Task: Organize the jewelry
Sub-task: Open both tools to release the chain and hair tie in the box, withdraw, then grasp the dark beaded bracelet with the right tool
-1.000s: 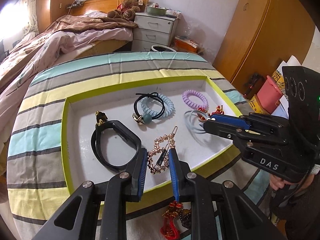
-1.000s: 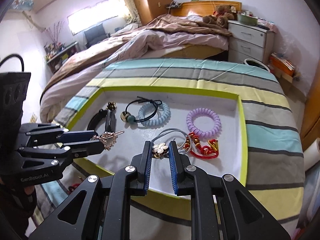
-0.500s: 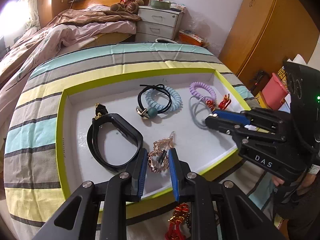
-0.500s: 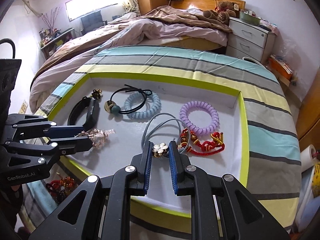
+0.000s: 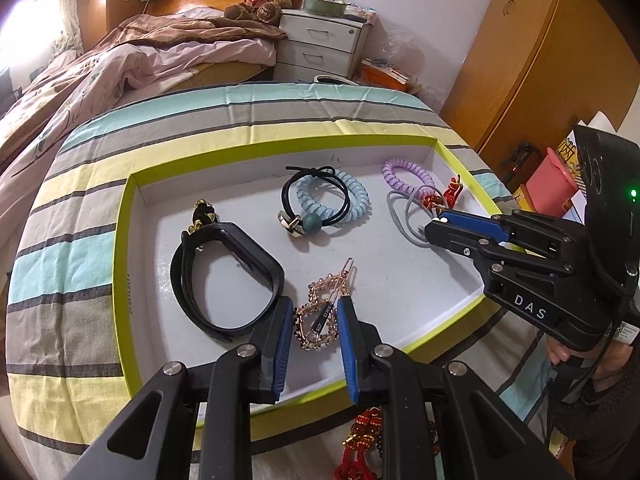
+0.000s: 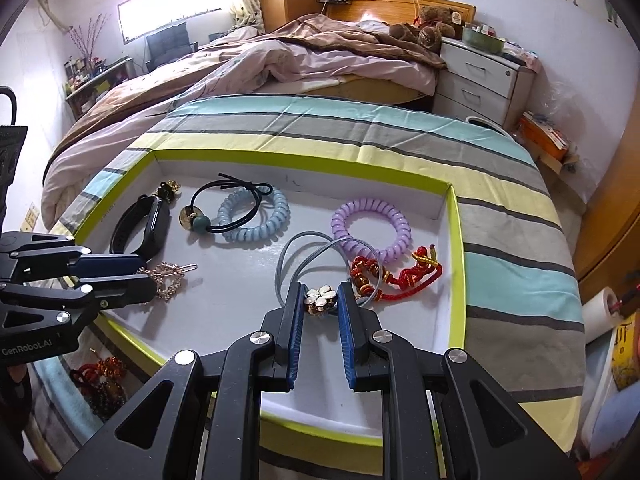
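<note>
A white tray with a lime-green rim lies on the striped cloth. My left gripper has its jaws around a rose-gold hair clip that rests on the tray floor. My right gripper is shut on the flower charm of a grey hair tie, low over the tray. In the tray lie a black band, a blue coil tie, a purple coil tie and a red knotted cord.
A black hair tie with a teal bead lies across the blue coil. Red and dark beaded ornaments lie on the cloth outside the tray's near rim. A bed and white drawers stand beyond the table.
Both grippers have come lower over the tray. The hair clip now rests on the tray floor and the left jaws have spread wider around it. The right gripper still grips the flower charm.
</note>
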The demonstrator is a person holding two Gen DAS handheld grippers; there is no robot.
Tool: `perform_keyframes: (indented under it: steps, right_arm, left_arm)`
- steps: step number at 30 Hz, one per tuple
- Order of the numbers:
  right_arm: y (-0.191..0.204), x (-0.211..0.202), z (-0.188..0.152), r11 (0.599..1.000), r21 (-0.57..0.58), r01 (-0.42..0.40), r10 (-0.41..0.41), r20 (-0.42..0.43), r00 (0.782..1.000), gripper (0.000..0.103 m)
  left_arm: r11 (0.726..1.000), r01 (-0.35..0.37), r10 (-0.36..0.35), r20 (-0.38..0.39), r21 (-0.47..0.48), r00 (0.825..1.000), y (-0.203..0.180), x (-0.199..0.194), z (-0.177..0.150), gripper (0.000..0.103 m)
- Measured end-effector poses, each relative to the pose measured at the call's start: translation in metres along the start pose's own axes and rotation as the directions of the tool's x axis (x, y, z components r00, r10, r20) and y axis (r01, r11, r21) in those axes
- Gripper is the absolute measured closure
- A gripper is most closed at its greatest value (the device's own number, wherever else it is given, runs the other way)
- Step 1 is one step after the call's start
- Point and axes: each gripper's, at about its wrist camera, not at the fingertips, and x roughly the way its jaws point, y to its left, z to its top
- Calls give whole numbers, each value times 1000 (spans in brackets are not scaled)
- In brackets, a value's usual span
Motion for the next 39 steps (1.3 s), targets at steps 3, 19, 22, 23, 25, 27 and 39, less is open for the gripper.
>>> perform_keyframes:
  steps: [3, 19, 22, 23, 25, 27, 39]
  right_arm:
    - [-1, 0, 0, 1000, 3, -12, 12, -2, 1000, 85]
    - [2, -13, -4, 1000, 19, -20, 19, 31, 999, 63]
    - [4, -18, -4, 1000, 21, -24, 23, 40, 999, 63]
    - [5, -21, -5, 1000, 20, -24, 23, 47, 999, 63]
    - [7, -26, -7, 999, 20, -25, 24, 58, 998, 63]
    - [9, -33, -10, 999, 21, -32, 30, 76, 997, 63]
    - [37, -66, -43, 988, 19, -151, 147, 117, 982, 63]
  left_arm:
    - [1000, 3, -3, 0, -2, 1000, 0, 0, 0, 81]
    - [999, 40, -40, 37, -12, 999, -2, -18, -5, 65]
    - [1000, 29, -28, 50, -9, 998, -3, -25, -7, 65]
    - [1000, 27, -27, 57, -13, 998, -3, -29, -9, 65]
    - [999, 31, -30, 69, -18, 997, -2, -36, -12, 64]
    - [999, 27, -25, 81, -24, 996, -1, -43, -16, 64]
    - [996, 18, -5, 150, -84, 989, 15, -86, -53, 64]
